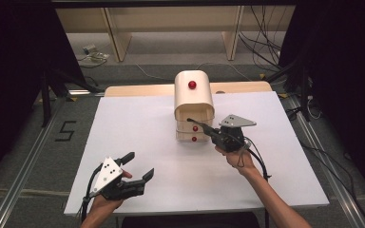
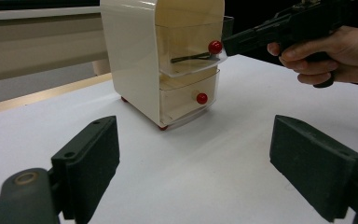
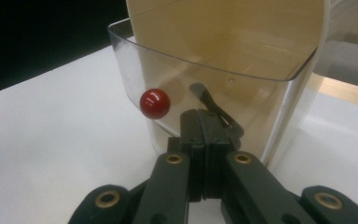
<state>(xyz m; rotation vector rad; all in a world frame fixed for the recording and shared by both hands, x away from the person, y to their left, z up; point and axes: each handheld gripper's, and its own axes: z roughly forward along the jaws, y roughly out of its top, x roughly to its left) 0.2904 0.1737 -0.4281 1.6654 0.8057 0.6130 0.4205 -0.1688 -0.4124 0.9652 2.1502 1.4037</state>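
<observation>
A cream drawer cabinet (image 1: 194,102) with red knobs stands at the middle of the white table (image 1: 138,142). Its middle clear drawer (image 2: 191,46) is pulled out a little, with a red knob (image 3: 154,103) on its front. My right gripper (image 1: 212,133) is at the drawer's rim, shut on a thin dark rod (image 2: 191,57) that slants down into the drawer. In the right gripper view the shut right gripper (image 3: 200,123) sits just in front of the clear drawer (image 3: 223,70). My left gripper (image 1: 141,164) rests at the near left, open and holding nothing, its pads (image 2: 93,158) wide apart.
The lower drawer (image 2: 186,102) is shut, and one more red knob (image 1: 192,84) sits on the cabinet's top. A wooden board (image 1: 138,90) edges the table's far side. Metal rails and cables run on the floor around the table.
</observation>
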